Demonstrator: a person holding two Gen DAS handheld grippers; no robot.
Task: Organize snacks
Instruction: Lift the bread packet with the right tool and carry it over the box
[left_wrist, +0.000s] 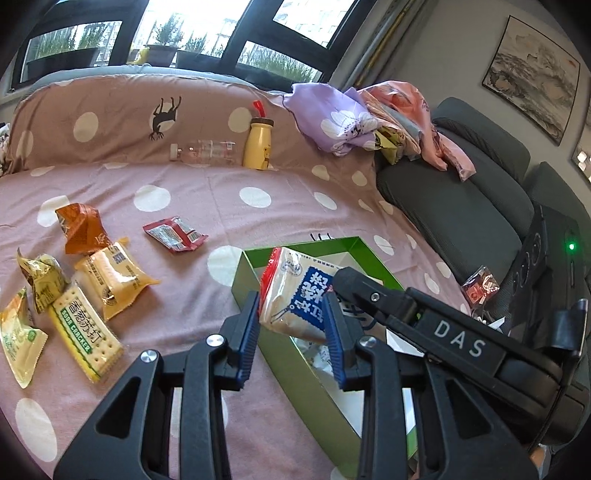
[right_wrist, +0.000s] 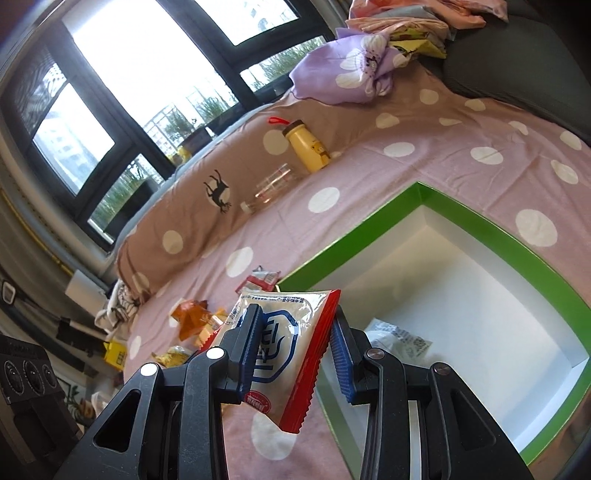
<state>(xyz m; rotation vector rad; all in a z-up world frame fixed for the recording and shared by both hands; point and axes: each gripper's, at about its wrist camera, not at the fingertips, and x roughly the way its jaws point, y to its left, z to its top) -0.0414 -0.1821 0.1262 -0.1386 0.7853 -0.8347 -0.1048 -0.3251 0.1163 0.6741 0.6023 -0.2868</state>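
- On the bed (left_wrist: 221, 192), far left in the left wrist view, loose snacks lie in a cluster: a soda cracker pack (left_wrist: 85, 338), yellow packs, an orange packet (left_wrist: 82, 229); a red packet (left_wrist: 173, 233) lies apart, nearer the box; likely all still to be sorted
- Centre: the left gripper (left_wrist: 291, 328) has its fingers closed on a white-and-blue cracker pack (left_wrist: 295, 295), raised over the near corner of the green box (left_wrist: 255, 284); probably held there for a drop inside
- Right: the right gripper (right_wrist: 295, 354) reaches in beside it; in its own view its fingers are nearly shut on a red-edged pack (right_wrist: 291, 354), the left pad pressed to its face, carried just outside the box wall; this looks like the same pack, though I cannot be certain
- Inside the box one wrapped snack (right_wrist: 400, 338) already lies on the white floor
- At the back a yellow flask (left_wrist: 258, 142) and clear bottle (left_wrist: 203, 150) rest against the bolster, out of the way
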